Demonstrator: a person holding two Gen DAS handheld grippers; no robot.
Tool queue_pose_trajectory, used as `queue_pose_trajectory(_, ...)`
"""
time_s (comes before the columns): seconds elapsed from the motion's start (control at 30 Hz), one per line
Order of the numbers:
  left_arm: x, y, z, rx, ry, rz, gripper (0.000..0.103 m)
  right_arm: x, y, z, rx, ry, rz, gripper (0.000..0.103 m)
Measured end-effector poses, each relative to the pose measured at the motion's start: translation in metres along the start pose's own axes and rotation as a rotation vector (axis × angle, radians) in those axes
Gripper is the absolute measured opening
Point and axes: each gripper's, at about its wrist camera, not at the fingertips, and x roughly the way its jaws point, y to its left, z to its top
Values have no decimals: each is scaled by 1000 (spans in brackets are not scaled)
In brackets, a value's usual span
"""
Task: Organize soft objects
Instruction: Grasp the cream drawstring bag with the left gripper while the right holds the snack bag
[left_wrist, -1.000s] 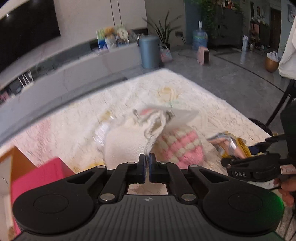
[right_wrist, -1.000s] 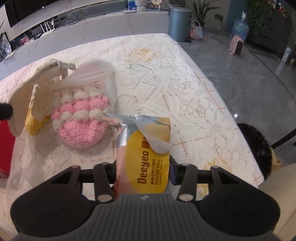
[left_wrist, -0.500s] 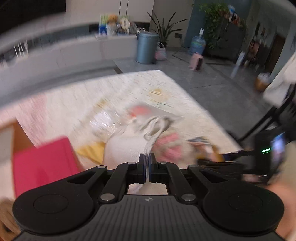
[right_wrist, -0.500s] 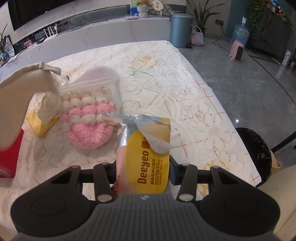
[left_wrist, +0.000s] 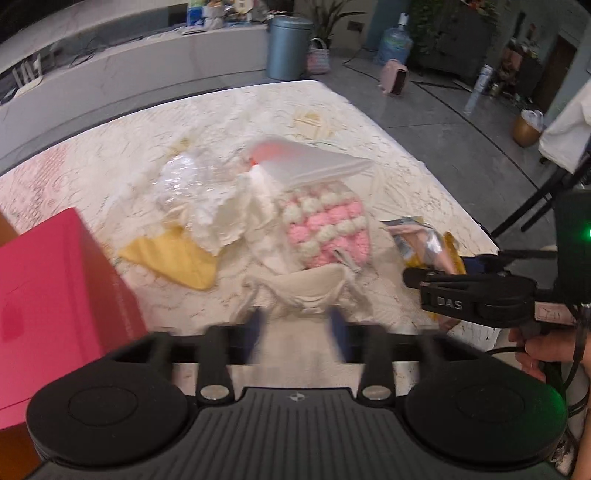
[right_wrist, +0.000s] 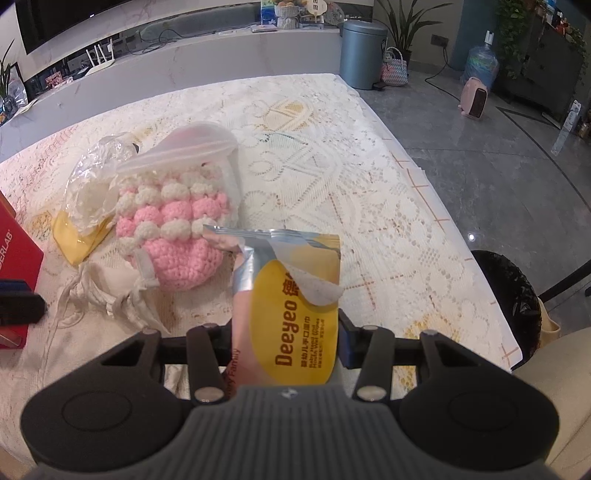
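Observation:
A cream drawstring bag (left_wrist: 306, 291) lies crumpled on the lace tablecloth (left_wrist: 369, 147), just ahead of my left gripper (left_wrist: 297, 328). The left jaws are opening and blurred; the bag sits loose in front of them, not pressed. The same bag (right_wrist: 107, 284) shows in the right wrist view, beside a pink-and-white crochet pouch (right_wrist: 173, 229) (left_wrist: 325, 225). My right gripper (right_wrist: 284, 339) is shut on a yellow wet-wipes pack (right_wrist: 295, 325), held above the table. That gripper also appears at the right of the left wrist view (left_wrist: 461, 291).
A red box (left_wrist: 55, 295) stands at the left. A yellow cloth (left_wrist: 177, 258), crinkled clear plastic (left_wrist: 192, 184) and a translucent pouch (left_wrist: 306, 162) lie behind the crochet pouch. The table edge (right_wrist: 461, 258) drops off at right, with a black bin (right_wrist: 509, 295) below.
My left gripper was shut on the cream bag and holding it up. Its jaws have since parted and the bag has dropped onto the cloth. The right gripper and its pack have not moved.

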Motion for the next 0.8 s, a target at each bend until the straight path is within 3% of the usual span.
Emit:
queue_pose_trajectory(0.07, 5, -8, -3, 4, 12, 15, 77, 1, 1, 0, -7, 5, -4, 47)
queue_pose_trajectory(0.1, 9, -11, -6, 4, 21, 43, 86, 1, 2, 0, -9, 7, -5, 47)
queue_pose_trajectory(0.23, 29, -16, -13, -29, 88, 158, 88, 2, 2, 0, -7, 12, -14, 47)
queue_pose_trajectory(0.47, 44, -11, -13, -77, 64, 165, 88, 2, 2, -1, -9, 19, -14, 47)
queue_pose_trajectory(0.6, 46, -10, -7, -86, 82, 48, 88, 4, 3, -1, -12, 28, -19, 47)
queue_pose_trajectory(0.67, 53, -14, -6, -69, 118, 74, 88, 5, 3, -1, -13, 32, -24, 47)
queue_pose_trajectory(0.73, 59, -15, -4, -82, 111, 131, 88, 6, 3, 0, -11, 32, -19, 47)
queue_pose_trajectory(0.8, 62, -13, -3, -122, 103, 136, 89, 5, 3, 0, -9, 29, -5, 47)
